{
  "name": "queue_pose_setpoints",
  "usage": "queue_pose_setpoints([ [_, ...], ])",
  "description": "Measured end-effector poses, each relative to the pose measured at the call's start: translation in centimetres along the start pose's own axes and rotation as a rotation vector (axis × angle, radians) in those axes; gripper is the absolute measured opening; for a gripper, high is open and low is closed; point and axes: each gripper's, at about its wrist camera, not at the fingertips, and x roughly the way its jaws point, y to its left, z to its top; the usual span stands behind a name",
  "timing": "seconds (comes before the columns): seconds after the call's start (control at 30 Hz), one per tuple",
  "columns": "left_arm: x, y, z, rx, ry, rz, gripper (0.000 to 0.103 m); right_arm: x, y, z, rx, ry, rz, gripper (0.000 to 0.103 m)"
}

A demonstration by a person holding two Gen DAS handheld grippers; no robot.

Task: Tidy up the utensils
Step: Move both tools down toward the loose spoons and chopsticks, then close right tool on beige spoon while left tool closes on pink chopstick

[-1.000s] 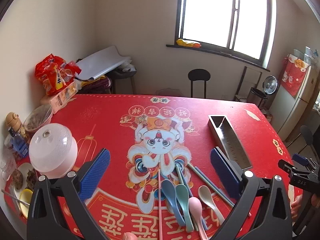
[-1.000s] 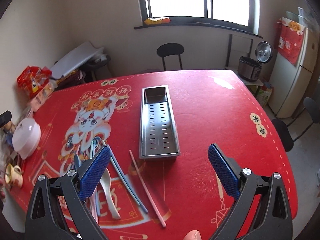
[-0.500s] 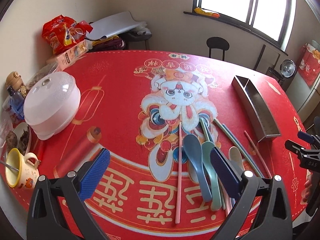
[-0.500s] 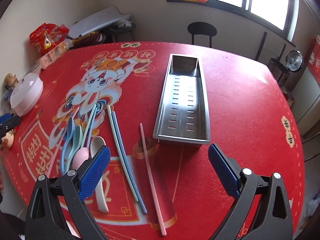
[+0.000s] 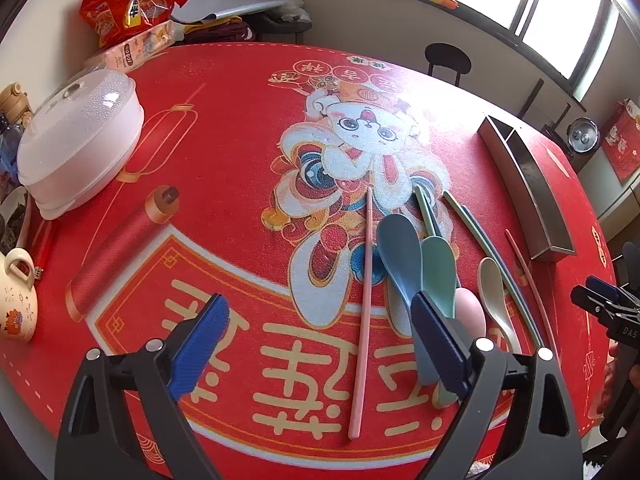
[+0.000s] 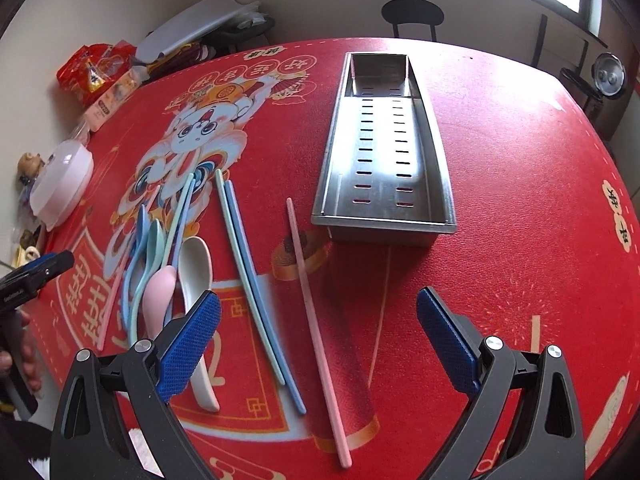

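Note:
Several plastic spoons lie side by side on the red table mat: blue (image 5: 396,252), green (image 5: 438,270), pink (image 6: 160,296) and white (image 6: 196,268). One pink chopstick (image 5: 365,280) lies left of them, another (image 6: 316,320) lies nearer the steel tray (image 6: 384,148), which is empty. A green and a blue chopstick (image 6: 248,276) lie together between. My left gripper (image 5: 320,336) is open above the mat near the spoons. My right gripper (image 6: 318,340) is open above the pink chopstick, short of the tray.
A white lidded bowl (image 5: 80,140), a small cup (image 5: 14,296) and snack packets (image 5: 128,0) stand along the table's left side. A black chair (image 6: 412,16) stands beyond the far edge. The table edge is close below both grippers.
Both grippers have dropped lower and tilted down toward the table, closer to the utensils. Both have stayed open and empty. The utensils and the tray have not moved.

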Motion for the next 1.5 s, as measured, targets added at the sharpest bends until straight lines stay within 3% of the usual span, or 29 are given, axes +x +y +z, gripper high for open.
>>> queue_pose_setpoints([
  [0.37, 0.4, -0.8, -0.5, 0.039, 0.015, -0.020, 0.082, 2.3, 6.0, -1.1, -0.173, 0.094, 0.133, 0.094],
  [0.6, 1.5, -0.9, -1.1, 0.053, 0.052, -0.043, 0.071, 3.6, 7.6, -1.9, -0.202, 0.142, 0.159, 0.093],
  [0.67, 2.0, -1.0, -1.4, 0.063, 0.070, -0.054, 0.064, 4.0, 7.8, -2.1, -0.201, 0.158, 0.157, 0.068],
  [0.8, 2.9, -1.6, -1.8, 0.088, 0.097, -0.087, 0.054, 4.7, 8.0, -2.5, -0.195, 0.183, 0.148, 0.067],
  [1.1, 4.3, -2.0, -1.6, 0.117, 0.112, -0.092, 0.042, 5.1, 7.7, -2.7, -0.160, 0.201, 0.153, 0.044],
  [1.5, 4.9, -2.2, -1.3, 0.151, 0.120, -0.093, 0.039, 5.6, 7.8, -2.6, -0.141, 0.211, 0.175, 0.021],
])
